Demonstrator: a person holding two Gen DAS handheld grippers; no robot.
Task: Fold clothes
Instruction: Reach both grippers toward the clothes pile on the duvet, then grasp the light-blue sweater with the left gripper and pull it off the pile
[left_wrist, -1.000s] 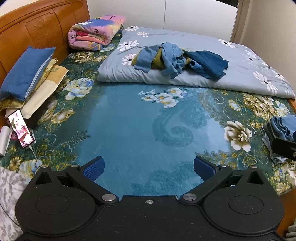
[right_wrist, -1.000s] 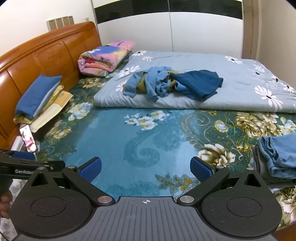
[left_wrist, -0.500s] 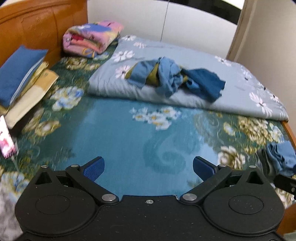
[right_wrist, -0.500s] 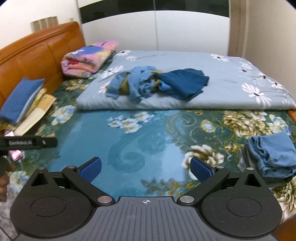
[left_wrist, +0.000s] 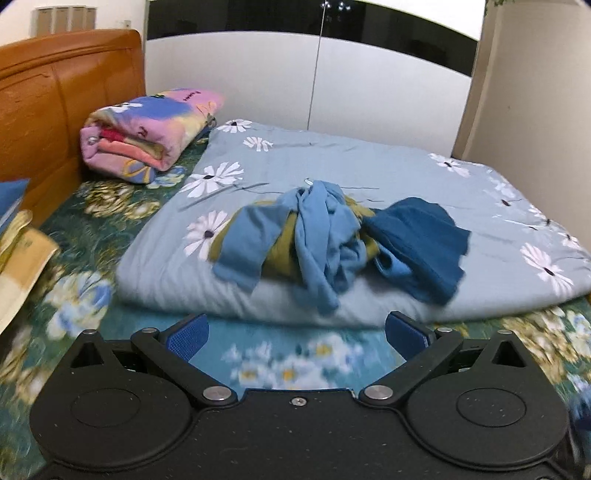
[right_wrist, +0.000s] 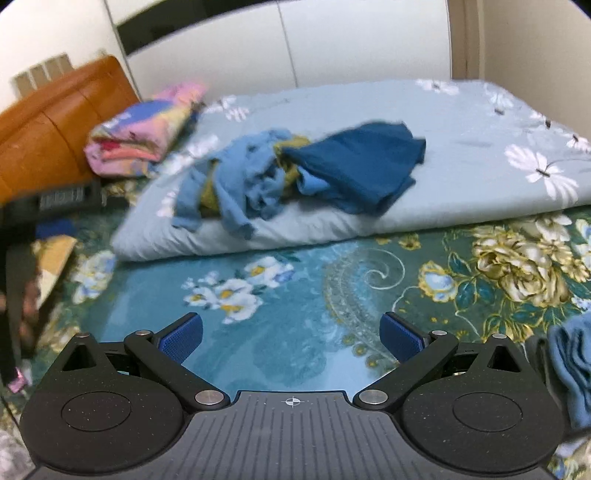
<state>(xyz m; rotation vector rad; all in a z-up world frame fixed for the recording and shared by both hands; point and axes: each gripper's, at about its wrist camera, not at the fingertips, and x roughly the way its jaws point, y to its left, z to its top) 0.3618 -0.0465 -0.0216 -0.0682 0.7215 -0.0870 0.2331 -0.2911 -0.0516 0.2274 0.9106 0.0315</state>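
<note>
Clothes (left_wrist: 332, 240), unfolded heap: light blue, olive and dark blue pieces tangled, long axis running left to right across the view, lying on the folded quilt (left_wrist: 406, 173), ahead of both claws and apart from them. Left claw (left_wrist: 295, 332): jaws wide, nothing between them, low over the floral bedspread (left_wrist: 92, 236). Right claw (right_wrist: 291, 332): jaws wide, nothing between them. Folded blue garment (right_wrist: 570, 354) at the right claw's right side, on the bedspread. Rolled pink blanket (left_wrist: 147, 129) far left, by the headboard (left_wrist: 55, 110).
</note>
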